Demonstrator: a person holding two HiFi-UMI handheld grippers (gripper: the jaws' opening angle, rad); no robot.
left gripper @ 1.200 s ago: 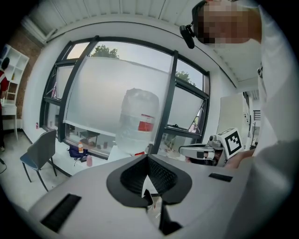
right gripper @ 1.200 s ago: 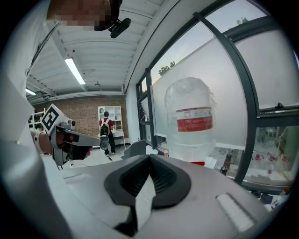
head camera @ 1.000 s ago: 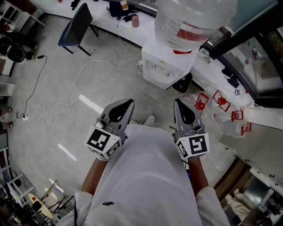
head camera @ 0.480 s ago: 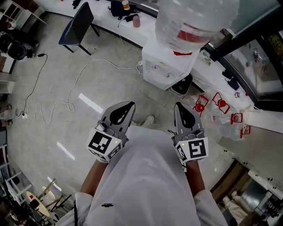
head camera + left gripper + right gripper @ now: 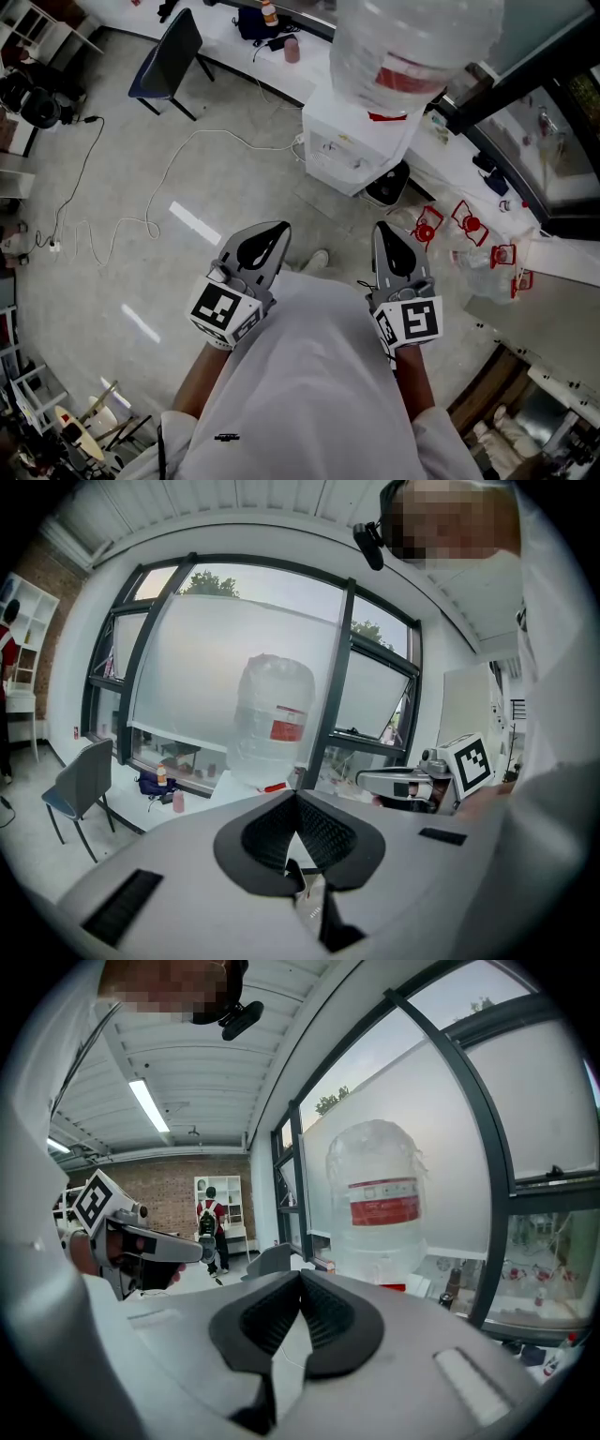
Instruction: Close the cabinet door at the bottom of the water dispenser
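The white water dispenser (image 5: 352,142) stands on the floor ahead of me, with a large clear bottle (image 5: 412,42) with a red label on top. From above I cannot make out its bottom cabinet door; a dark shape (image 5: 386,182) lies at its base on the right. My left gripper (image 5: 278,228) and right gripper (image 5: 382,228) are held side by side in front of my body, well short of the dispenser, both shut on nothing. The bottle (image 5: 272,726) rises beyond the left gripper (image 5: 295,794), and the bottle (image 5: 380,1206) rises beyond the right gripper (image 5: 300,1274).
A dark chair (image 5: 169,52) stands at the far left by a white counter (image 5: 281,70). A white cable (image 5: 141,220) snakes over the grey floor. Red-framed items (image 5: 464,220) and a clear bag lie on the ledge at right. A person (image 5: 208,1222) stands far off by shelves.
Both grippers have drifted slightly lower and to the right in the head view and stay shut. The dispenser looks the same.
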